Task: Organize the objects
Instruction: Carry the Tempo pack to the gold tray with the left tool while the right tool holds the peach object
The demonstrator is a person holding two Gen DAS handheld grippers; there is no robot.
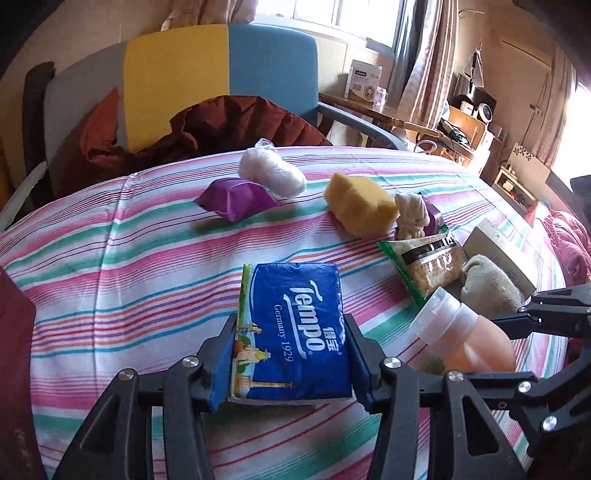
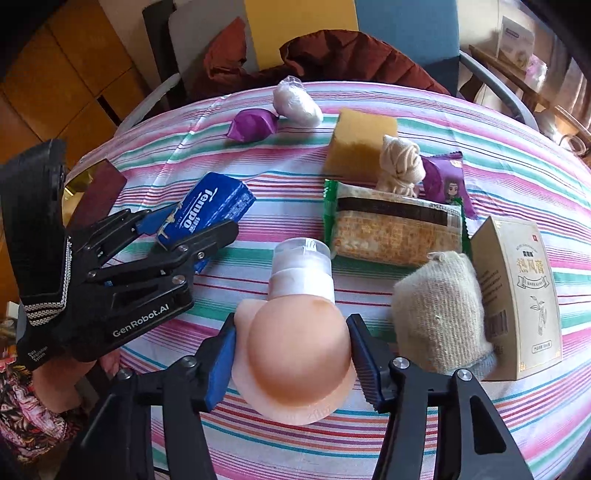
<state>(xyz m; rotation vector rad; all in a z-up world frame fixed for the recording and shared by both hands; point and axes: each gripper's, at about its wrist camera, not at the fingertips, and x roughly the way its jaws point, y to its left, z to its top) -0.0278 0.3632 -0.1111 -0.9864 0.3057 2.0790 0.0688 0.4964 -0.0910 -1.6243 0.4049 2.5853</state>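
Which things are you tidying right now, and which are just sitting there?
Being tidied: Tempo tissue pack in left hand-held gripper; peach bottle in right hand-held gripper.

Just sitting: yellow sponge, purple packet, cracker pack, beige box.

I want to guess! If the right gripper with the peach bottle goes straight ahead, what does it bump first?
Probably the cracker packet: it lies just past the bottle's cap, slightly right. Depth is hard to judge.

Behind the striped tablecloth (image 1: 147,229)
At twelve o'clock stood a chair (image 1: 221,74) with a rust-red jacket (image 1: 236,125); a window (image 1: 347,18) and curtain (image 1: 421,59) lay toward one o'clock.
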